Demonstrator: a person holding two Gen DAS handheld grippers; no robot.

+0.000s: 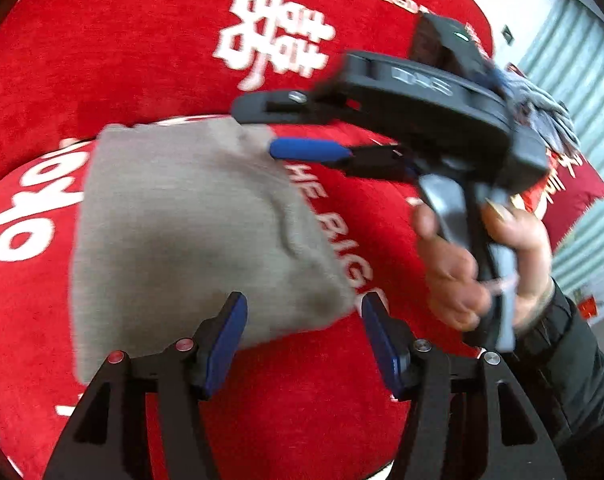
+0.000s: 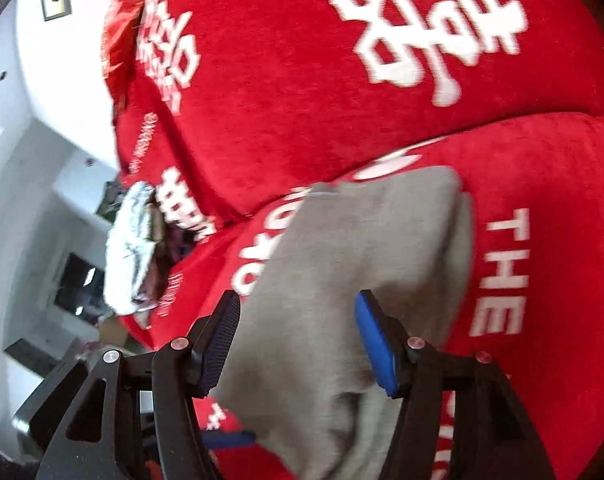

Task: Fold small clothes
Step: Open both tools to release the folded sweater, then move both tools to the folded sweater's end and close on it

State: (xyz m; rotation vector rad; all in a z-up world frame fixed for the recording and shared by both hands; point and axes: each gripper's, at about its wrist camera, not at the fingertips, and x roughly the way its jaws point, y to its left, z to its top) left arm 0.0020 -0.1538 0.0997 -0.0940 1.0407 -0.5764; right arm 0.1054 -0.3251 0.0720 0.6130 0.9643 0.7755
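**Gray cloth on the red cover, both grippers open**

The left gripper (image 1: 304, 344) is nearest in the left wrist view. Its blue pads are wide apart w/ nothing between them. It sits just at the near edge of the gray cloth (image 1: 189, 236).

The gray cloth lies folded on the red cover (image 1: 121, 60), on top of the white letters.

Past the cloth's far corner is the right gripper (image 1: 261, 132). A bare hand (image 1: 482, 264) holds its grip. Its fingers are apart & hold nothing; one blue pad is just beside the cloth.

In the right wrist view, the right gripper (image 2: 297, 340) hangs open over the cloth (image 2: 342, 264), pads on either side. Far behind the cloth is a crumpled white & dark bundle (image 2: 131, 248) at the cover's edge.
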